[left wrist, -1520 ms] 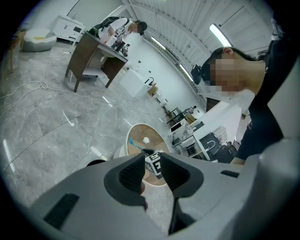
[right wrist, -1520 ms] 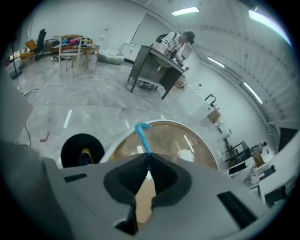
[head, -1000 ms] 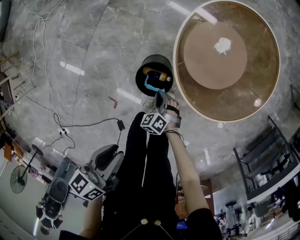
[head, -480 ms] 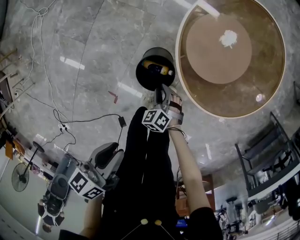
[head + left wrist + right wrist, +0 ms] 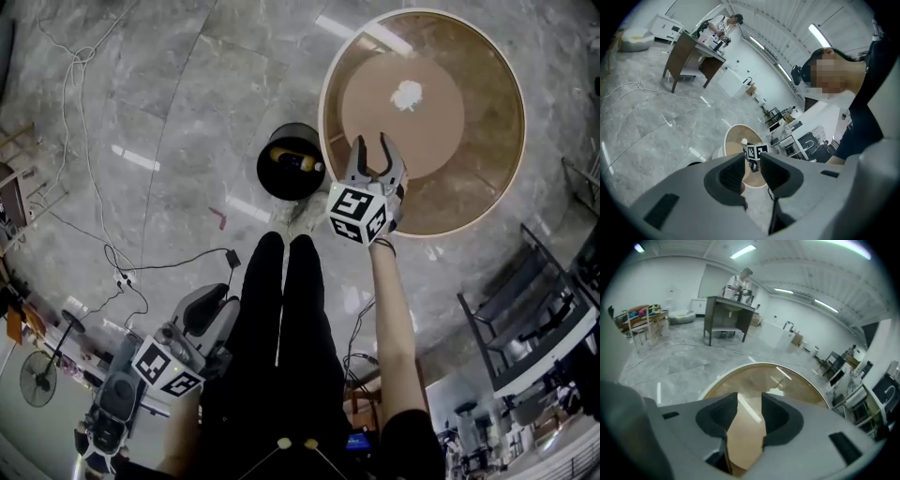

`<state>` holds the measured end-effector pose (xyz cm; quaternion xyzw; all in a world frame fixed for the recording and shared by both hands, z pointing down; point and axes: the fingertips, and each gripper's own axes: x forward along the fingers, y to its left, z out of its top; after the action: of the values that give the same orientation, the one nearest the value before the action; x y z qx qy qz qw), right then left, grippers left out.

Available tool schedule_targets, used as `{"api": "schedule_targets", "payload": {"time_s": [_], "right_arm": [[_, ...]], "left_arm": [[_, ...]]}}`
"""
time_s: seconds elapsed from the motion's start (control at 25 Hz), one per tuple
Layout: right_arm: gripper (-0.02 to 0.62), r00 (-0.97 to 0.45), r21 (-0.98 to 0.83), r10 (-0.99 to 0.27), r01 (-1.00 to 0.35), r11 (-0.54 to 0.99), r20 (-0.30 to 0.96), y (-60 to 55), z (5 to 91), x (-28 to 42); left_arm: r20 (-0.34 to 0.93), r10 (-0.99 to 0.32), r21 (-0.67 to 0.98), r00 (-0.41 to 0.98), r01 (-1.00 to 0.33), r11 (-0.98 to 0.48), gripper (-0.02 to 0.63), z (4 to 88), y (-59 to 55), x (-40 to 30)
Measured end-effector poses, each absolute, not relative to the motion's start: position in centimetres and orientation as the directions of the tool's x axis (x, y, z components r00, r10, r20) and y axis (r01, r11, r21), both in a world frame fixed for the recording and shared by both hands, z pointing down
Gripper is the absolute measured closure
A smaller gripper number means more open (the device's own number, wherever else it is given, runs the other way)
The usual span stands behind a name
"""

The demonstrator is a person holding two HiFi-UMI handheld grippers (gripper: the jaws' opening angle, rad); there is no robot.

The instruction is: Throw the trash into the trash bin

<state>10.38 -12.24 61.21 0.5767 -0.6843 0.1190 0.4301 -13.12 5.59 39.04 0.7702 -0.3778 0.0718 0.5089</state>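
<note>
Release is what has just happened: a second ago the right gripper (image 5: 372,141) hung over the bin (image 5: 270,184) with a blue piece of trash in its jaws. Its jaws have just been opening, and now they stand apart with nothing between them. The right gripper view shows only the brown top of the table (image 5: 473,164) through the gap. The gripper has also swung away from the bin and now hangs over the near edge of the round table.

We judge that one piece of trash has been thrown away and that the hand is heading for the next one. That is most likely the white wad (image 5: 407,95), which lies alone near the middle of the table, well apart from the open jaws.

The black bin stands on the floor just beside the table, in front of the person's feet. A yellow-brown bottle (image 5: 298,161) lies inside it. We cannot make out the blue piece in the bin from here.

The left gripper (image 5: 752,164) is held low at the person's side, far from both bin and table. Its jaws are a little apart and hold nothing.
</note>
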Motion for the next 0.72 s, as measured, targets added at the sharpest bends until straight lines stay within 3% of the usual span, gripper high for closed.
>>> {"api": "schedule_targets", "payload": {"time_s": [0.2,0.52,0.6,0.68,0.72], "right_arm": [[0.406,0.162,0.339,-0.629,-0.925,0.173,0.761,-16.0,63.2,17.5],[0.408,0.166,0.297,-0.516,-0.938,0.181,0.840,-18.6,67.9,19.5],[0.447,0.176,0.301,-0.503,-0.937,0.179,0.846,-19.0,68.3,19.7],[0.555,0.203,0.334,-0.501,-0.924,0.186,0.841,-19.3,68.3,20.1],[0.572,0.212,0.348,-0.502,-0.917,0.193,0.839,-19.3,68.3,20.3]], "left_arm": [[0.486,-0.526,0.717,0.698,-0.662,-0.215,0.502,37.3,4.3,-12.9],[0.499,-0.543,0.699,0.675,-0.684,-0.207,0.503,36.8,3.5,-13.4],[0.503,-0.543,0.698,0.672,-0.687,-0.203,0.503,36.9,3.5,-13.5],[0.504,-0.544,0.697,0.671,-0.688,-0.202,0.503,37.0,3.5,-13.6],[0.504,-0.544,0.697,0.671,-0.688,-0.202,0.502,37.1,3.4,-13.6]]}}
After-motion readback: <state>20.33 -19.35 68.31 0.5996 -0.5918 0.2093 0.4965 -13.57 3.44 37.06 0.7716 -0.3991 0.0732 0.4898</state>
